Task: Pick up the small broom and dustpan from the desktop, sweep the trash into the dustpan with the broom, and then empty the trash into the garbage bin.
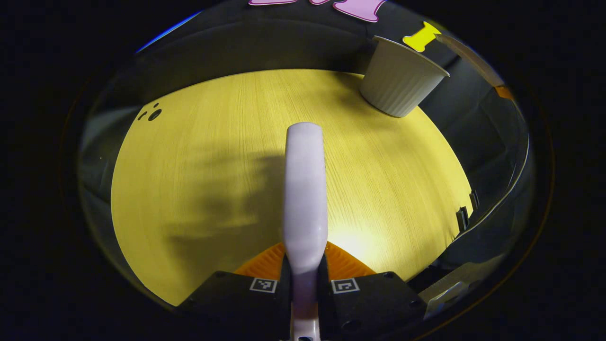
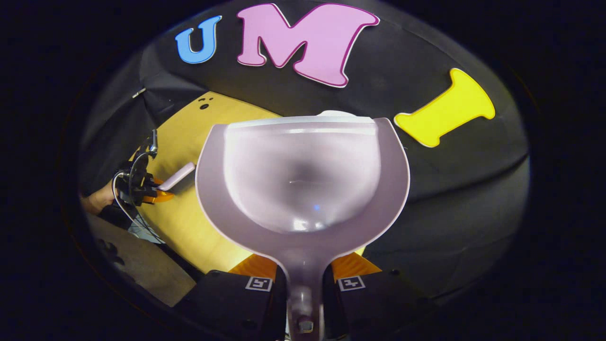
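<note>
My left gripper (image 1: 305,270) is shut on a pale lilac broom (image 1: 305,189), which points straight ahead, low over the yellow wooden table (image 1: 199,166). The white ribbed garbage bin (image 1: 400,80) stands at the table's far right corner. My right gripper (image 2: 303,279) is shut on the handle of the lilac dustpan (image 2: 303,180), held up with its hollow facing the camera; the hollow looks bare. A white rim of the bin (image 2: 336,113) peeks over the pan's far edge. In the right gripper view the left gripper (image 2: 142,184) with the broom (image 2: 179,176) is far off to the left.
Small dark holes (image 1: 152,113) mark the table's far left corner. Black cloth walls close in behind and to the right of the table. A hand (image 2: 94,201) holds the left gripper beyond the table's edge, with cables hanging there.
</note>
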